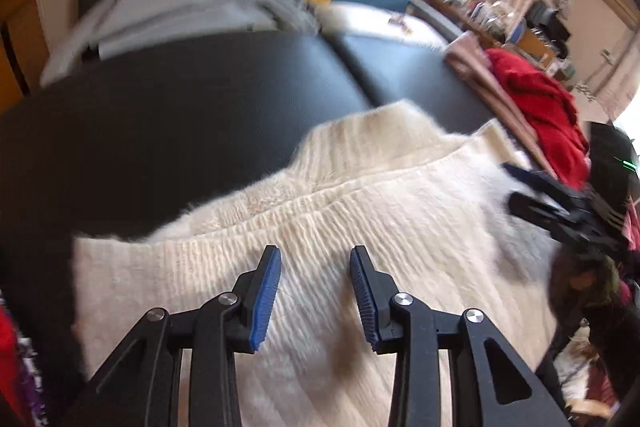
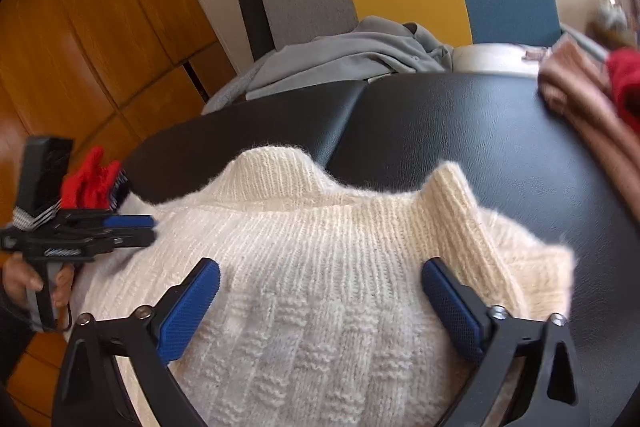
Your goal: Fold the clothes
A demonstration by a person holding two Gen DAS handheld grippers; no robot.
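Jaws apart, empty, above cream sweater.

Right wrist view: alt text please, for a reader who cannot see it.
The open right gripper hovers over a cream knit sweater lying on a black padded surface. The left gripper sits at the sweater's left edge; grey clothes lie behind.

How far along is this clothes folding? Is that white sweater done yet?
Done: the cream sweater lies on the black surface, seemingly folded into a compact shape. In hand: nothing is gripped; the left gripper and right gripper are both open above it. Left: the red garment and the tan one beside it look unfolded; whether the grey clothes behind need folding, I cannot tell.
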